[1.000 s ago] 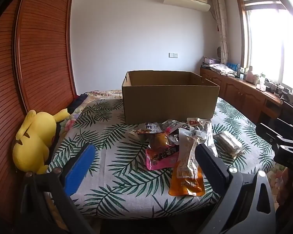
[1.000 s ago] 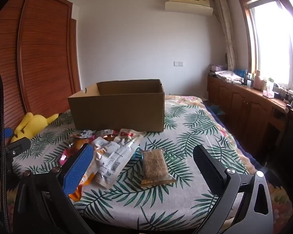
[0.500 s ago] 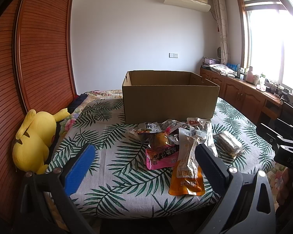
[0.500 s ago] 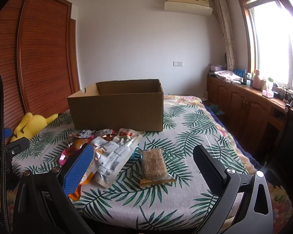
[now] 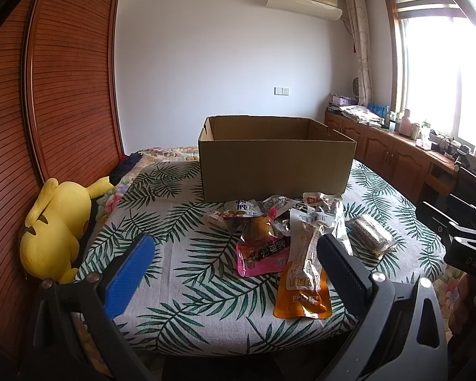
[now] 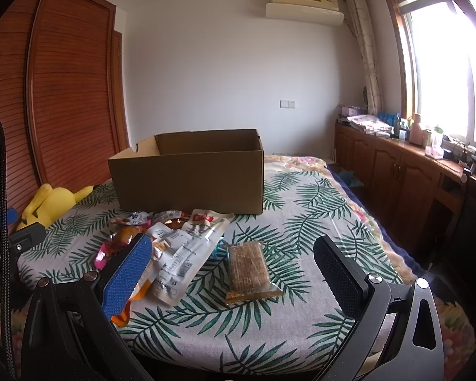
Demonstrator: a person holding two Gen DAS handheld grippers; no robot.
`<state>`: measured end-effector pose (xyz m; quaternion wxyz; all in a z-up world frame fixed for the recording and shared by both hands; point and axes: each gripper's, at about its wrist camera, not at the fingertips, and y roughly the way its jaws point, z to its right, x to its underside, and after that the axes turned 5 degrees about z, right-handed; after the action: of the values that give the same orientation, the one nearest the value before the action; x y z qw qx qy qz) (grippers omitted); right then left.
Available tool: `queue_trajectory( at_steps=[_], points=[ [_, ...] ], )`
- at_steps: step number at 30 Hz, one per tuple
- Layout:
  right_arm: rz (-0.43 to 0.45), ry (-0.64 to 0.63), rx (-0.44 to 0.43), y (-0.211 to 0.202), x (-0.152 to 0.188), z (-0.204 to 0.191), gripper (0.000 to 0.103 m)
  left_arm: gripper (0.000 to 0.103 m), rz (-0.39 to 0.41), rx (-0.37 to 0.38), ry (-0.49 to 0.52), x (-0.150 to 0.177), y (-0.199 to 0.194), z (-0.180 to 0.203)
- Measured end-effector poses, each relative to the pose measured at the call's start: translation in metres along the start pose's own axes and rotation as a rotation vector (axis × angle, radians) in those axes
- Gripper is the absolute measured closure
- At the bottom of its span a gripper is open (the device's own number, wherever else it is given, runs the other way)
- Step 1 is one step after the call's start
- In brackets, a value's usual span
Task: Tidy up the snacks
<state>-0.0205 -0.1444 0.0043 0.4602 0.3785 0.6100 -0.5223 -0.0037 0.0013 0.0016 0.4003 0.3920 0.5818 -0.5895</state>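
Observation:
An open brown cardboard box (image 5: 274, 166) (image 6: 190, 177) stands on a leaf-patterned tablecloth (image 5: 190, 273) (image 6: 314, 222). In front of it lies a pile of snack packets: an orange pouch (image 5: 303, 289), a pink packet (image 5: 261, 255), a long white packet (image 6: 187, 250) and a clear-wrapped brown bar (image 5: 369, 236) (image 6: 247, 268). My left gripper (image 5: 234, 254) is open and empty, above the table's near edge, short of the pile. My right gripper (image 6: 233, 258) is open and empty, with the brown bar between its fingers further ahead.
A yellow plush toy (image 5: 55, 225) (image 6: 52, 201) lies at the table's left edge against a wooden slatted wardrobe (image 5: 57, 95). Wooden cabinets (image 6: 396, 171) with clutter run along the right wall under the window. The other gripper shows at the right edge (image 5: 460, 241).
Both views have barely shifted; the right gripper has drifted slightly toward the snacks. Nothing on the table has moved.

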Motion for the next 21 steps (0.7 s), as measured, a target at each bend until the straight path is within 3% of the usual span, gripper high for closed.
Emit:
queue_trajectory(
  at_steps=[21],
  points=[
    [0.002, -0.002, 0.002, -0.0015, -0.0011, 0.0008, 0.0, 0.0, 0.003, 0.001, -0.001, -0.0025, 0.0003, 0.0003]
  ],
)
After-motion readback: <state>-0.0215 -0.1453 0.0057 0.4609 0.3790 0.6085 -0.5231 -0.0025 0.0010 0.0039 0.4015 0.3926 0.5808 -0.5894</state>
